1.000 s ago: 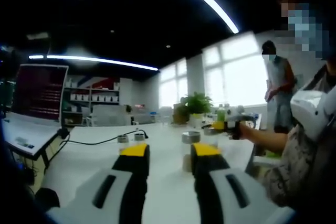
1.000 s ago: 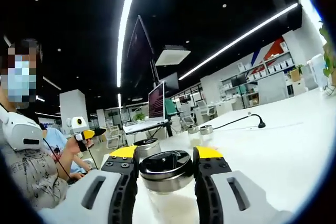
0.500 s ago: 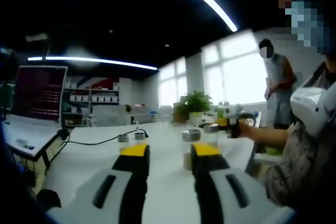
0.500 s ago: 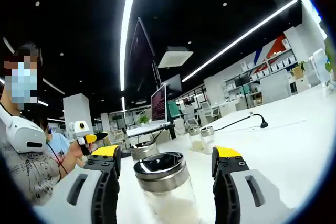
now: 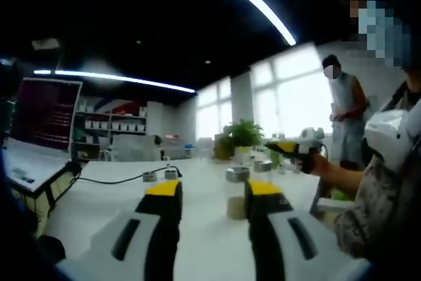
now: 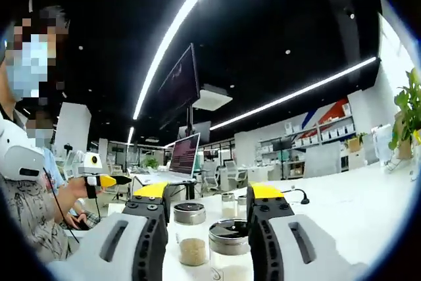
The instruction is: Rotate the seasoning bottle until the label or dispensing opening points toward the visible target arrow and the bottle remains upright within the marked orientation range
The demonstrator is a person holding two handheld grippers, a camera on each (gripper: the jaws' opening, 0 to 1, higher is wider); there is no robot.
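My right tool (image 6: 208, 195) hangs released over the seasoning bottle (image 6: 229, 249); slick, breakable glass, so I'd grip its metal lid. Left tool (image 5: 213, 192) released too.

Right claw (image 6: 207, 197) released seasoning bottle (image 6: 229, 249), jaws spread, pulled back above it.

Count: four jars on table — two near (image 6: 228, 249) (image 6: 191, 233), two far (image 6: 227, 204) (image 6: 242, 201); one laptop (image 6: 182, 156); one plant (image 5: 242, 135).
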